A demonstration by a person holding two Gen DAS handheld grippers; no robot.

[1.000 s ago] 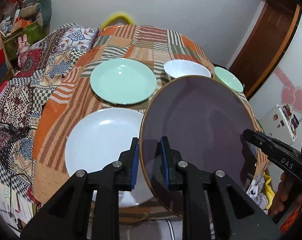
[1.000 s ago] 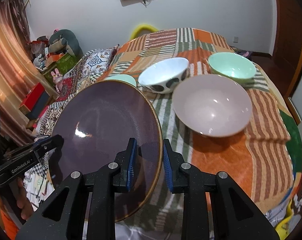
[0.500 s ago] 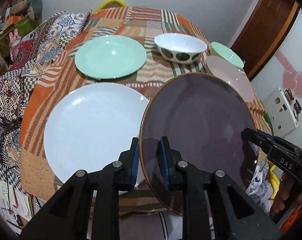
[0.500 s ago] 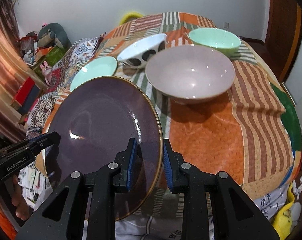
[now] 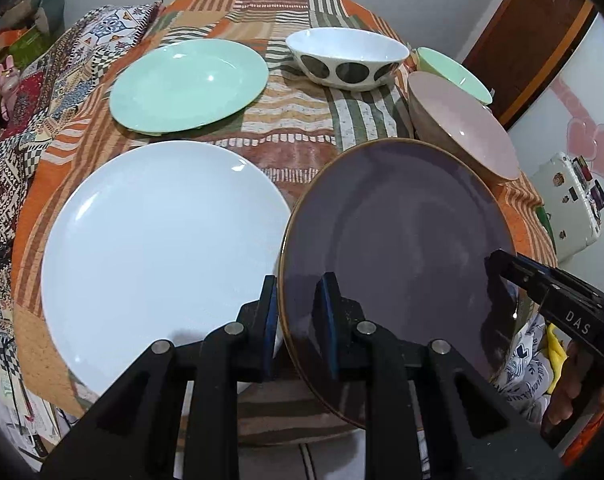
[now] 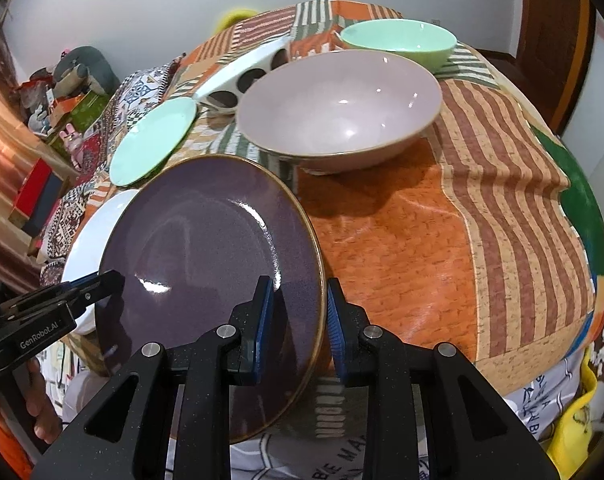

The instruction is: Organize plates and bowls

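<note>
While both grippers, left point(image 5: 297, 312) and right point(image 6: 297, 316), clamp the purple plate point(image 5: 398, 236), a white plate point(image 5: 157, 248) lies just beside it and a pink bowl point(image 6: 338, 108) sits close behind.

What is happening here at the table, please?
A person holds a purple plate by its rim with two handheld grippers: the left gripper and the right gripper are both shut on it. The plate hangs tilted over the near table edge, beside a white plate. A green plate and three bowls sit farther back.
</note>
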